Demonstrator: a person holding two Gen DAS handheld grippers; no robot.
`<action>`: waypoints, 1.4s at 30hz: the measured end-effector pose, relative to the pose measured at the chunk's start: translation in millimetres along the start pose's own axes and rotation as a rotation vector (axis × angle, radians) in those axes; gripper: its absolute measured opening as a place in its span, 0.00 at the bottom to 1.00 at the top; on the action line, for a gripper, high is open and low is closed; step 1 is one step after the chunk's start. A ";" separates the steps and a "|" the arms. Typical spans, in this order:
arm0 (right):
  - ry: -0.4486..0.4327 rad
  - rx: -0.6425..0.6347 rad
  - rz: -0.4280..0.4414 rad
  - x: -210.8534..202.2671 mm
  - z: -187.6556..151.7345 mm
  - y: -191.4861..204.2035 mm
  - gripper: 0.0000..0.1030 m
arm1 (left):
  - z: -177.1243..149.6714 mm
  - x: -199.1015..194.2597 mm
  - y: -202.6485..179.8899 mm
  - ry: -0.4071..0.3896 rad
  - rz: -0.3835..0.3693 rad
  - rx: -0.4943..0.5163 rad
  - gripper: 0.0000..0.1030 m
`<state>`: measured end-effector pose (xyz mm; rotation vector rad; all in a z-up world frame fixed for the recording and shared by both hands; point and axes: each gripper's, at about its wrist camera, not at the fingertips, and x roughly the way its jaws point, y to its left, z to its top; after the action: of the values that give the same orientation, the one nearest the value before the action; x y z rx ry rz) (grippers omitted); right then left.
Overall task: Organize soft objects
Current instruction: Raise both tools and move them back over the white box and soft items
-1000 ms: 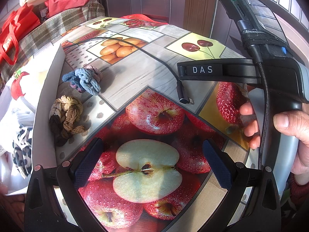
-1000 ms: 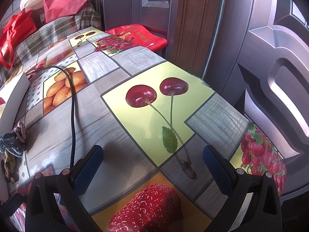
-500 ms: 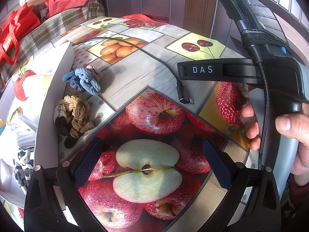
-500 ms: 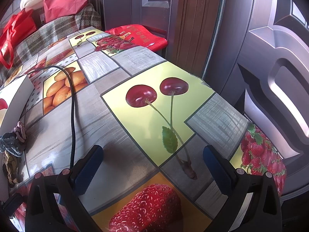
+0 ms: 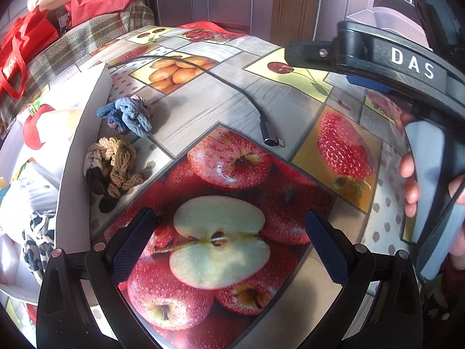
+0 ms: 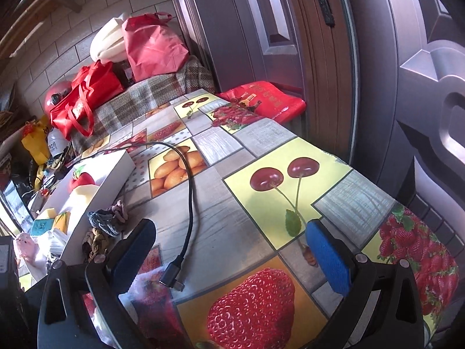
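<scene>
Hovering over the fruit-print tablecloth (image 5: 241, 107), the left gripper (image 5: 225, 241) is spread wide, holding nothing. Blue scrunchies (image 5: 128, 116) and brown scrunchies (image 5: 113, 165) lie just beside the white box (image 5: 78, 157). The right gripper (image 6: 229, 250) gapes empty near the black cable (image 6: 189, 203).

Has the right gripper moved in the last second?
Yes. The right gripper pulled back and swung left: the printed cherries sit farther from it, and the cable plug now lies between its fingers.
</scene>
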<state>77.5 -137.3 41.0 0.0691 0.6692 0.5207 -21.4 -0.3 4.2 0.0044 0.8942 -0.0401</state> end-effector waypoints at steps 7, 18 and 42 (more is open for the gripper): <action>-0.023 -0.100 0.082 -0.2 2.0 20.0 1.00 | -26.8 -82.0 9.1 -0.239 0.149 0.045 1.00; -0.054 -0.216 0.119 -9.7 -1.7 56.9 1.00 | -32.8 -93.9 78.2 -0.200 0.452 -0.261 1.00; -0.102 -0.296 0.119 -25.4 -7.7 85.1 1.00 | -43.6 -96.0 82.0 -0.157 0.624 -0.314 1.00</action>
<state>18.7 -76.3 68.6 -0.1433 0.4850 0.7212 -112.4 85.7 50.7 -0.0128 0.7037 0.6728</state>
